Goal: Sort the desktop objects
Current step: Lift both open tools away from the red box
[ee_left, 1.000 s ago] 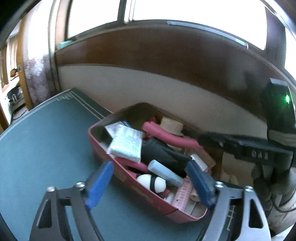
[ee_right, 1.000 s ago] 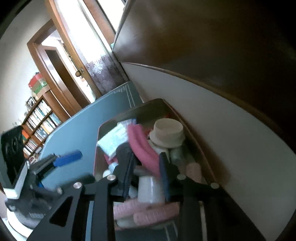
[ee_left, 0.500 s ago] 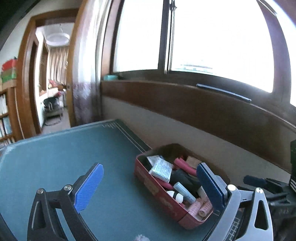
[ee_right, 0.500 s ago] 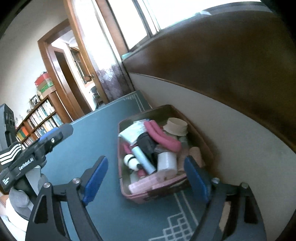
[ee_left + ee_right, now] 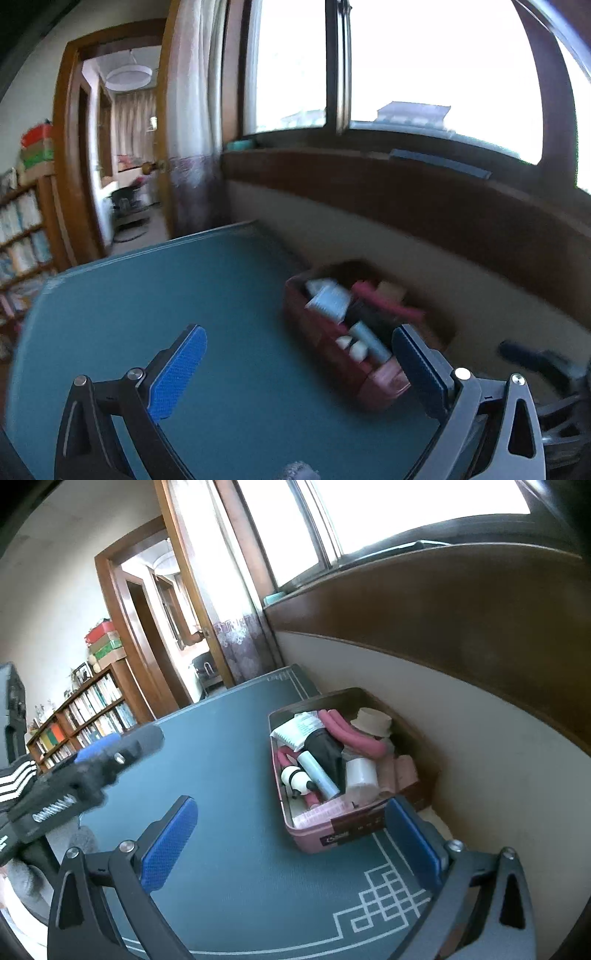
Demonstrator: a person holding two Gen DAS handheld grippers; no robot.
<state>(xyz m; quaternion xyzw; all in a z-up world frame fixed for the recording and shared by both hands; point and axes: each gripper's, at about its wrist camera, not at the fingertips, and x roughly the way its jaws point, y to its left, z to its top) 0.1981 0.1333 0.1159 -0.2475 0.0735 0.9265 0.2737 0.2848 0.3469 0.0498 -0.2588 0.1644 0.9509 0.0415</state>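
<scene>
A red-pink box (image 5: 334,840) full of small objects stands on the teal desk mat (image 5: 229,775) beside the wall. In it lie pink hair rollers (image 5: 351,734), a white packet (image 5: 299,727), a pale blue tube (image 5: 317,773) and a white cap (image 5: 371,720). The box (image 5: 325,332) is blurred in the left wrist view. My left gripper (image 5: 299,373) is open and empty, held back above the mat (image 5: 166,295). My right gripper (image 5: 291,843) is open and empty, short of the box. The left gripper also shows from the side in the right wrist view (image 5: 110,753).
A cream and dark wood wall (image 5: 480,709) runs along the desk's right side under a window. An open doorway (image 5: 122,177) and a bookshelf (image 5: 85,716) lie beyond the far desk edge. A white border pattern (image 5: 380,897) marks the mat's near corner.
Both grippers have pulled back and up from the box. The right gripper, narrow over the box a second ago, now stands wide open and empty. The box looks smaller and farther.
</scene>
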